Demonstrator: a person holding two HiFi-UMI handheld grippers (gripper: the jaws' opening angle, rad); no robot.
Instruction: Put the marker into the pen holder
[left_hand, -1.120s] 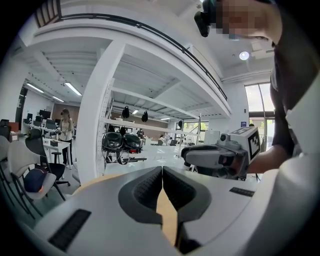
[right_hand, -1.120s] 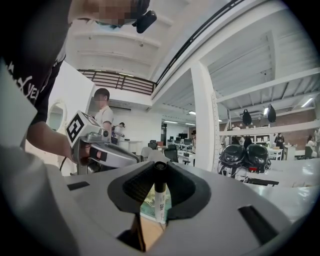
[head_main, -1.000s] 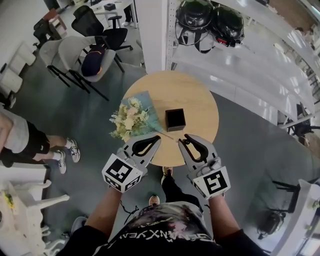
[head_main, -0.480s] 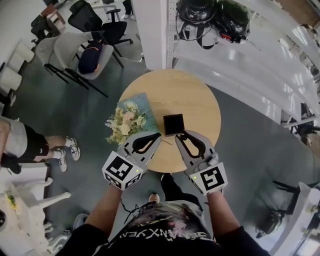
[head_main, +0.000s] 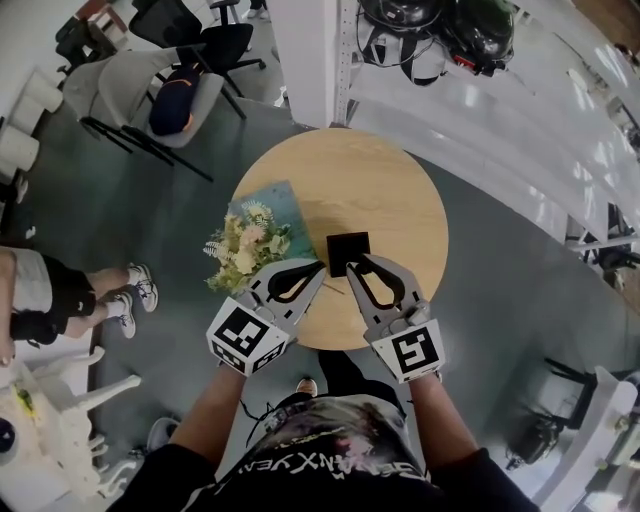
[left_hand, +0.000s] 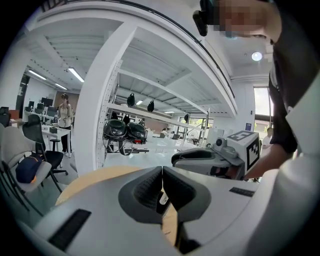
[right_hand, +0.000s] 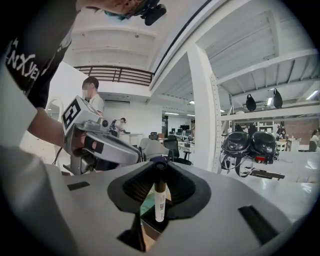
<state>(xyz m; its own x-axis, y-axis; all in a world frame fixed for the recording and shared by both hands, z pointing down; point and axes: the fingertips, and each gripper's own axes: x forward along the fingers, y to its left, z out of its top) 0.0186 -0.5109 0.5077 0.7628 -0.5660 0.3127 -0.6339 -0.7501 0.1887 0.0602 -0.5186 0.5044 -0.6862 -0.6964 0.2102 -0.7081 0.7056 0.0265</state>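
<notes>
Marker (right_hand: 159, 200): white barrel, dark cap | right hand-held gripper (right_hand: 159, 165) clamps it | left hand-held gripper (left_hand: 162, 174) closed

The marker (right_hand: 159, 204) is white and dark-topped, the pen holder (head_main: 349, 252) black, the table (head_main: 390, 190) pale wood.

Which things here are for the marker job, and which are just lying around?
For the job:
marker, gripped in the right claw
black pen holder on the round table

Just lying about:
flowers
blue sheet under them
helmets on the shelf
chairs
left claw, shut and empty
</notes>
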